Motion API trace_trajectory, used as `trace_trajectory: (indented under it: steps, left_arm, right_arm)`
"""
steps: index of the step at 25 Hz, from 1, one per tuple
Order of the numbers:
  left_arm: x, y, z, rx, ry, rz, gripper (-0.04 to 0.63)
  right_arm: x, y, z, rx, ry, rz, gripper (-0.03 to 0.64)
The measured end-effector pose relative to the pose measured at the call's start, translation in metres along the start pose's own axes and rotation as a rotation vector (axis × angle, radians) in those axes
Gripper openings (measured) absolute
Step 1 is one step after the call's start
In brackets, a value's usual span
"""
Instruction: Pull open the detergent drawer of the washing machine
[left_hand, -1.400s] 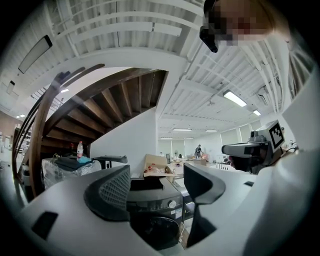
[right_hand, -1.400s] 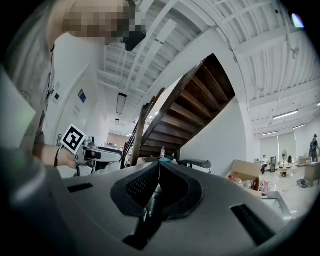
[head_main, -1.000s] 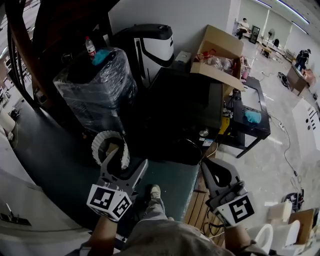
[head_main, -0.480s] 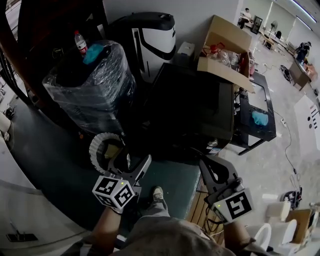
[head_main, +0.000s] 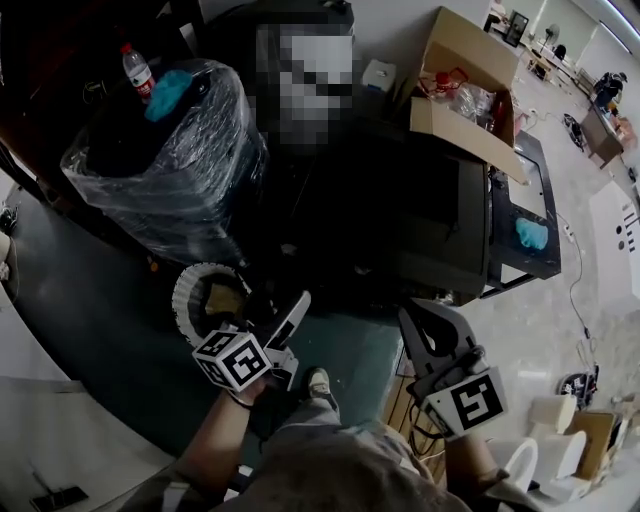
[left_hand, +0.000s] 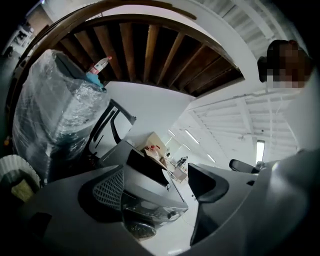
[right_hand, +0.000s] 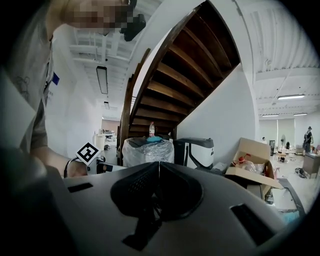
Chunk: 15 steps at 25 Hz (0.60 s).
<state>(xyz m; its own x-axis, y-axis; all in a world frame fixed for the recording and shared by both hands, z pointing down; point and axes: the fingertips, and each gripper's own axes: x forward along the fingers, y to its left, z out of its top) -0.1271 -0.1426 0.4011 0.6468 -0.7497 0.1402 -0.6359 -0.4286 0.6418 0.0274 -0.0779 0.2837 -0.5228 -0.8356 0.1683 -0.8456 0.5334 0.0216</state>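
Your left gripper (left_hand: 155, 181), mesh-textured grey jaws opening, holds nothing; your right gripper (right_hand: 159, 167) has moulded plastic jaws pressed flat together, facing the boxy dark washing machine (head_main: 400, 215).

No readable text, brand, number or sign in any view.
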Motion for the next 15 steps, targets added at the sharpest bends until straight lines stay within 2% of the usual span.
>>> trace_trajectory:
  steps: [8,10,13,15]
  left_arm:
    - [0.041,0.063,-0.019,-0.236,0.01,-0.036,0.394]
    - [0.049,0.075,-0.03,-0.265,0.02,-0.037,0.394]
    - [0.062,0.09,-0.046,-0.271,0.031,-0.046,0.394]
    - [0.069,0.102,-0.056,-0.312,0.031,-0.041,0.396]
  right_arm:
    - [0.059,-0.013,-0.017,0.02,0.026,-0.007,0.031]
    - [0.068,-0.015,-0.023,0.026,0.028,-0.005,0.031]
    - [0.08,-0.02,-0.034,0.022,0.048,0.006,0.031]
    - [0.087,-0.023,-0.044,0.015,0.069,0.019,0.031]
